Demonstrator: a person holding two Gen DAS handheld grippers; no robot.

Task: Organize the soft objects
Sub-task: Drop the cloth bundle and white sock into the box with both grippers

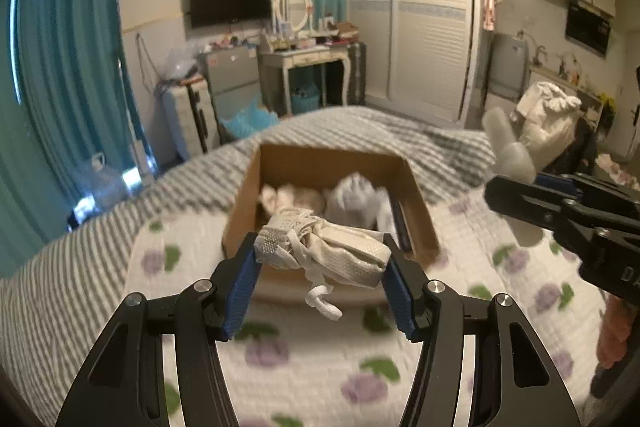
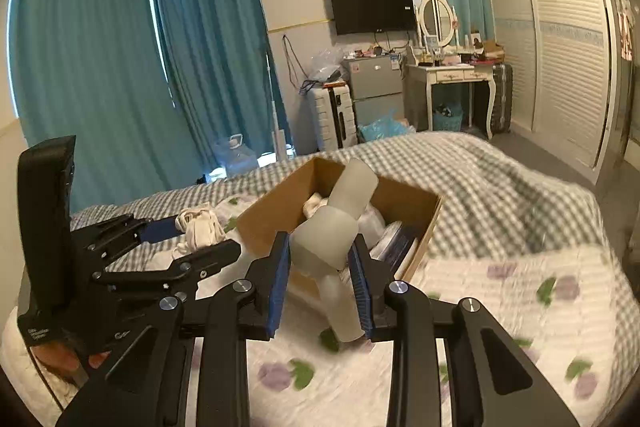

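Left wrist view: both my grippers carry soft things above the bed (image 1: 60, 267).

My left gripper (image 1: 320, 259) fingers clamp a cream cloth bundle (image 1: 324, 247), my right gripper (image 2: 320, 279) fingers pinch a translucent squashy piece (image 2: 336, 227), both raised near the cardboard box (image 1: 336, 157), likely for dropping in.

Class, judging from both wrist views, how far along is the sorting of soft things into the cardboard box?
Done: the open brown cardboard box on the bed already holds several pale bundles. In hand: the left claw grips a crumpled white mesh fabric piece; the right claw grips a translucent white soft tube-shaped object. Left: both held items are not yet in the box.
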